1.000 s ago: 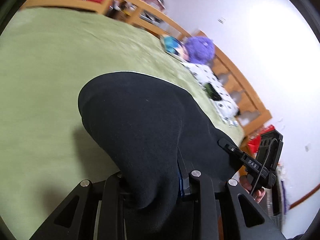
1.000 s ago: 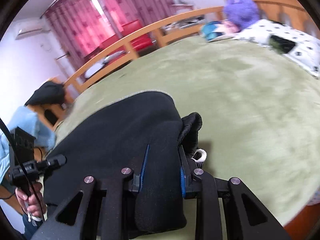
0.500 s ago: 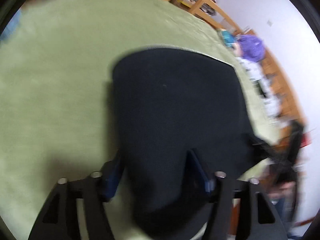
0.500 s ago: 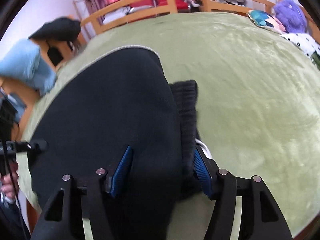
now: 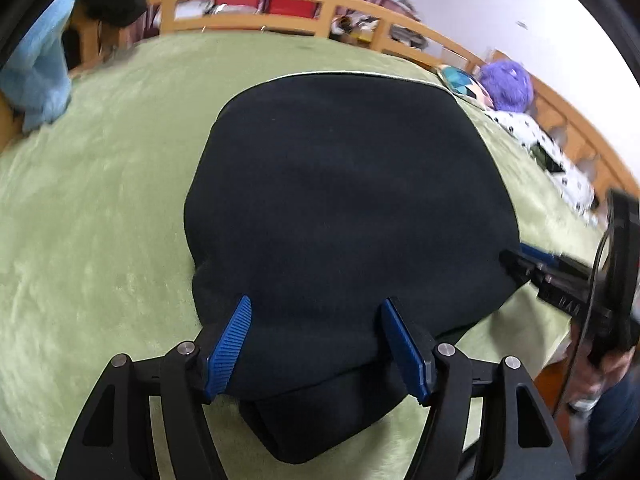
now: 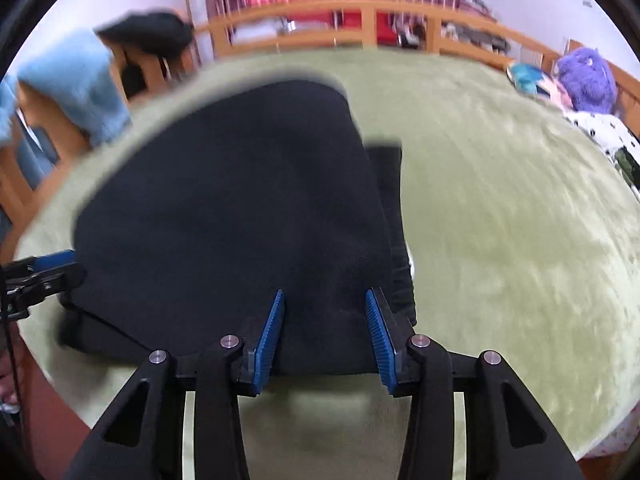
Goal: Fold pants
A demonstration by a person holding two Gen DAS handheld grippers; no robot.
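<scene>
Black pants (image 5: pixel 348 208) folded compact mid-frame on green blanket (image 5: pixel 100 220); left gripper (image 5: pixel 320 344), right gripper (image 6: pixel 326 328) spread, released. Likely near finished.

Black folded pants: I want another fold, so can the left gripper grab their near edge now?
Probably yes: the left gripper is open astride the black folded pants, nothing between.

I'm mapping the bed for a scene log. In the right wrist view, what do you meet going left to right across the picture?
Left tool → light blue cloth on the wooden bed frame → black pants → bare green blanket → purple plush toy.
</scene>
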